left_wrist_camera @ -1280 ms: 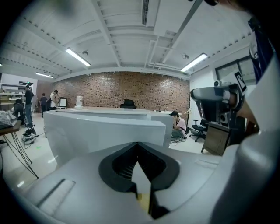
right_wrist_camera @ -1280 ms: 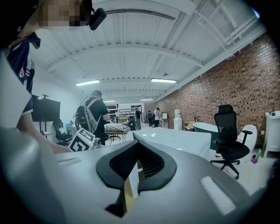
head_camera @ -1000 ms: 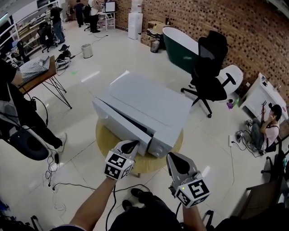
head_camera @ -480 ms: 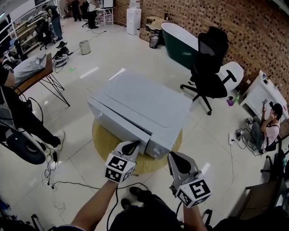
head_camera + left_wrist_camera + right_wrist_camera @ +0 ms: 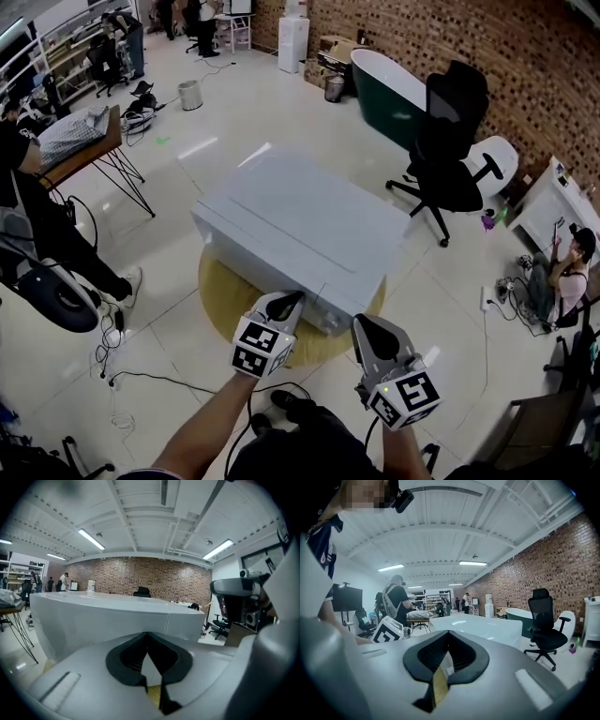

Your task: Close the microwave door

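The microwave (image 5: 309,225) sits on the round wooden counter (image 5: 217,289), its door (image 5: 255,262) flush with the body. Your left gripper (image 5: 287,300) points at the door, fingers closed, empty. Your right gripper (image 5: 366,327) hangs beside, fingers likewise closed.

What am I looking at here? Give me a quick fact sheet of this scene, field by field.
Setting: large room with a brick wall
Main object: white microwave on a round wooden table
Door: looks shut, flush with the front
Left gripper: fingers together, empty, tip at the microwave's front; contact unclear
Right gripper: fingers together, empty, just short of the microwave
Nearby: black office chair, green bathtub
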A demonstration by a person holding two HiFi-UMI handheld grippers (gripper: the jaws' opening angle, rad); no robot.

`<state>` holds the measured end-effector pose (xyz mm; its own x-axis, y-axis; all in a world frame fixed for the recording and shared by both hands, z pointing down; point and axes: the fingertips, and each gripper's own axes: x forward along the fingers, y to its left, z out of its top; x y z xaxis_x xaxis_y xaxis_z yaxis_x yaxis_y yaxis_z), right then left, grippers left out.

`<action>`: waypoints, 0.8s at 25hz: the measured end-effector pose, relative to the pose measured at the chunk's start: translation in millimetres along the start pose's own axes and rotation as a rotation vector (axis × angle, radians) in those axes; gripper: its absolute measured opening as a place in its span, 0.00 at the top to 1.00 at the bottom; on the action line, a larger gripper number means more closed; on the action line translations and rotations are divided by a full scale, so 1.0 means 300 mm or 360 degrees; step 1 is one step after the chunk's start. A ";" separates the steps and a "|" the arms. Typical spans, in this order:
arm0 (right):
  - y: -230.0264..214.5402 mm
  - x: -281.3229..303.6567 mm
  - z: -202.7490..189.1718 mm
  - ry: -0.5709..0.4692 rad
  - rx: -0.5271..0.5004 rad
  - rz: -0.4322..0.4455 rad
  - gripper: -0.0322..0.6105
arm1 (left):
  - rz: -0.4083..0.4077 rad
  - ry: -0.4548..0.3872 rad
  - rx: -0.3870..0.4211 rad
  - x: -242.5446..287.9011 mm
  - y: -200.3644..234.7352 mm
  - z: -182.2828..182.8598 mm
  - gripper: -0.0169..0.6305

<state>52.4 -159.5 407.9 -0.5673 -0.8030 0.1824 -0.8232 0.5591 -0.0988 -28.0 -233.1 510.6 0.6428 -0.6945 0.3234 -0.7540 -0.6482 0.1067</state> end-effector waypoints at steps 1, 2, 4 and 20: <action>0.003 0.001 0.001 -0.0003 0.0001 0.0004 0.95 | -0.0002 0.0020 0.0008 -0.001 -0.004 -0.002 0.95; 0.006 0.002 0.002 -0.0005 0.0001 0.0006 0.95 | -0.0005 0.0031 0.0013 -0.004 -0.009 -0.002 0.95; 0.011 0.008 0.003 -0.0008 -0.0004 0.0012 0.95 | -0.0018 0.0020 0.0026 -0.018 -0.020 0.010 0.95; 0.117 0.024 0.010 -0.0030 -0.0050 0.0027 0.95 | -0.0108 -0.0182 0.0076 -0.288 -0.127 0.171 0.95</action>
<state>19.3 -146.3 402.8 -0.5816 -0.7971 0.1624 -0.8126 0.5784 -0.0711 -47.8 -164.5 430.4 0.7054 -0.6778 0.2074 -0.7027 -0.7071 0.0787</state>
